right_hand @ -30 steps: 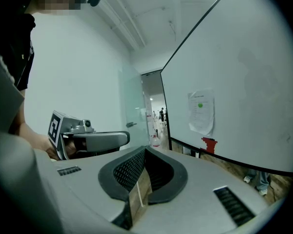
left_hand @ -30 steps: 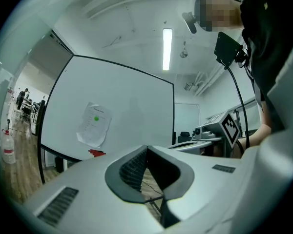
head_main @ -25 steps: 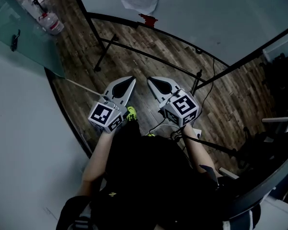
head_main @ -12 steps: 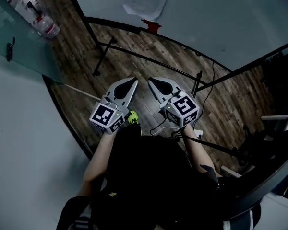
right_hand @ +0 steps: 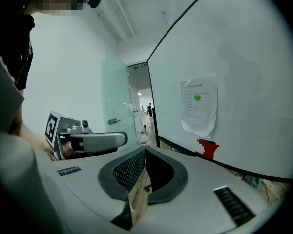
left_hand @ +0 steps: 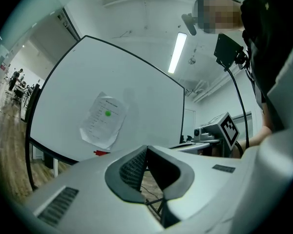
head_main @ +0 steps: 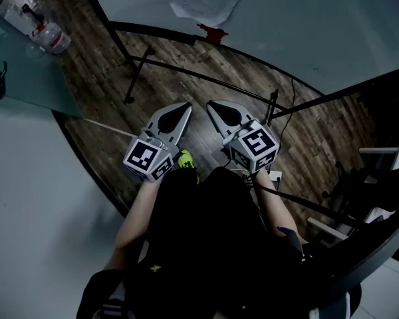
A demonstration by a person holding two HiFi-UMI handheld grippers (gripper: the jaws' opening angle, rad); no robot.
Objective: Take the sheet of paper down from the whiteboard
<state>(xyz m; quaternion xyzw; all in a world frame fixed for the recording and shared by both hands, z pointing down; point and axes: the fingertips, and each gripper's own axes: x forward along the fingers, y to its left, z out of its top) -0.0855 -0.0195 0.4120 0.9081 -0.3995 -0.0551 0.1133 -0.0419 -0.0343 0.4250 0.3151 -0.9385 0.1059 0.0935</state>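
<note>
– Sheet of paper (right_hand: 199, 106): location?

– On the whiteboard (right_hand: 256, 52), upper middle, well apart from both tools. Held by one green dot (right_hand: 197, 97) near its top, probably a magnet, though it is too small to be sure. Lower edge creased and lifting off the board.

– Tools, condition?

– Left gripper (head_main: 185, 105): jaws together, nothing between them. Right gripper (head_main: 211, 103): jaws together, nothing between them. Both are held low in front of the person, side by side, pointing toward the board.

– Hazards, item one?

– Shut jaws. If they arrive at the sheet without parting, they only prod and wrinkle it.

– Item two?

– The single fastening. A pull on the loose lower edge, with the dot holding the top, likely tears the sheet at that spot or drags it crooked.

– Item three?

– The dot itself. Once knocked free it likely drops to the wood floor (head_main: 186, 58) and is lost among the stand legs (head_main: 146, 62).

– Item four?

– Footing. The legs and a cable (head_main: 289, 121) lie across the approach; a caught foot jolts the board.

– Anything else nearby?

– Red object (right_hand: 207, 148) on the board's lower rail, directly under the sheet; a low reach could knock it off.
</note>
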